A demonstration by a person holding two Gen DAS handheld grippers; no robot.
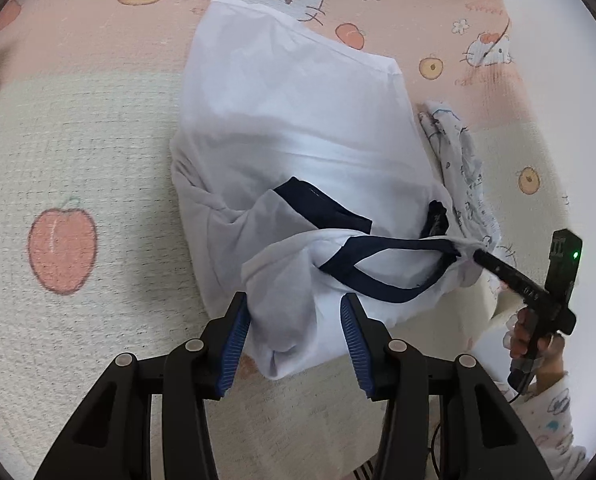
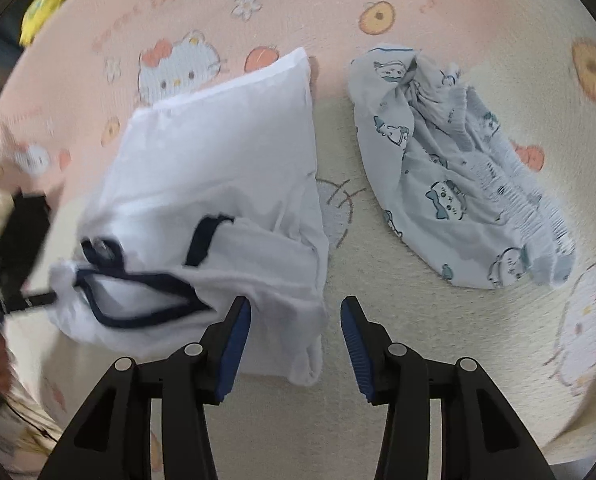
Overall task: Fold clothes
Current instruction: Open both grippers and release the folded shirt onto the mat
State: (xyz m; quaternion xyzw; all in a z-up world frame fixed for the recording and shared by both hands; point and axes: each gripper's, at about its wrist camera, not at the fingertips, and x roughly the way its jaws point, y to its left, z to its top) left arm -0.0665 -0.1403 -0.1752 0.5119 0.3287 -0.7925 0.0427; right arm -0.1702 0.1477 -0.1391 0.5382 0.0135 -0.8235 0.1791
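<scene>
Left hand-held gripper astride white shirt

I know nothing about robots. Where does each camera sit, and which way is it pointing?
Left wrist: sits on the left gripper and looks forward and down at the white shirt on the cartoon mat. Its own two fingers show, plus the right gripper and the hand holding it.
Right wrist: sits on the right gripper and looks down at the shirt and a patterned garment. Its own fingers show, and the left gripper is blurred at the left edge.
Shared: shirt, patterned garment, mat.
</scene>
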